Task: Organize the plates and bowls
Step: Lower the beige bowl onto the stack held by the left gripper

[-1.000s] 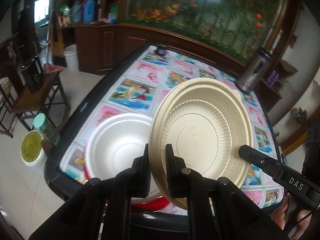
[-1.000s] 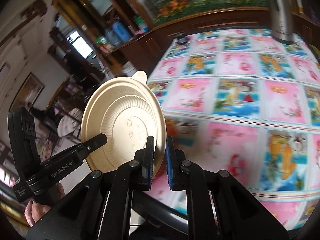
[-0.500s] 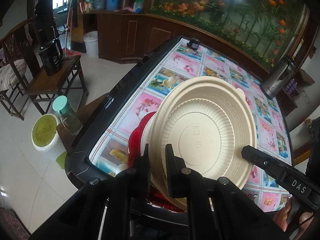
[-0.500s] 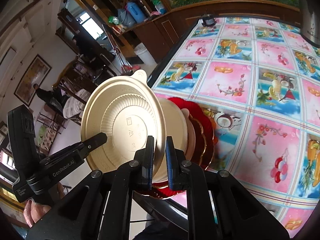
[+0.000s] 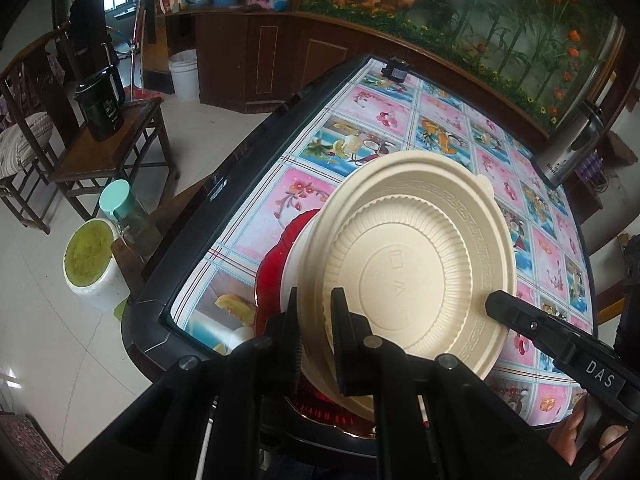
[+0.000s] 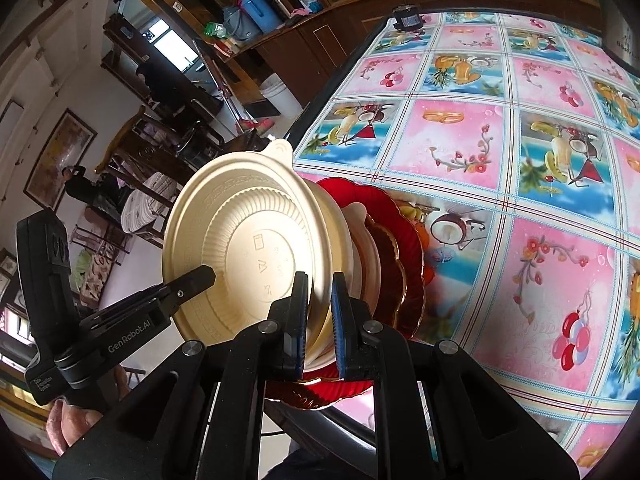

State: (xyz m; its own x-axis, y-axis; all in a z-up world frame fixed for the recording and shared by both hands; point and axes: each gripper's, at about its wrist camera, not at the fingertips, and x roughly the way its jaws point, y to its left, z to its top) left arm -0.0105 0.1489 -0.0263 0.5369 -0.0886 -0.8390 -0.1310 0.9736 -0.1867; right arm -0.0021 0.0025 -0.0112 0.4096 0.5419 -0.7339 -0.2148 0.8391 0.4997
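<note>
A cream plastic bowl (image 5: 416,256) with a ribbed base is held between both grippers, its underside facing the cameras. My left gripper (image 5: 316,320) is shut on its near rim; my right gripper (image 6: 319,316) is shut on the opposite rim. The bowl (image 6: 248,248) sits on or just above a stack of cream dishes (image 6: 360,248) resting on red scalloped plates (image 6: 404,248), also seen in the left wrist view (image 5: 276,256). The stack is at the table's near corner. Contact with the stack is hidden.
The table has a pink and blue fruit-print cloth (image 6: 500,160) and a black edge (image 5: 240,168). A steel thermos (image 5: 576,148) stands at the far right. A wooden chair with a black kettle (image 5: 100,108) and a bucket (image 5: 86,256) stand on the floor left.
Both grippers carried the cream bowl from beside a white bowl over to the red plate stack and lowered it toward the stack. Both stayed shut on the rim.
</note>
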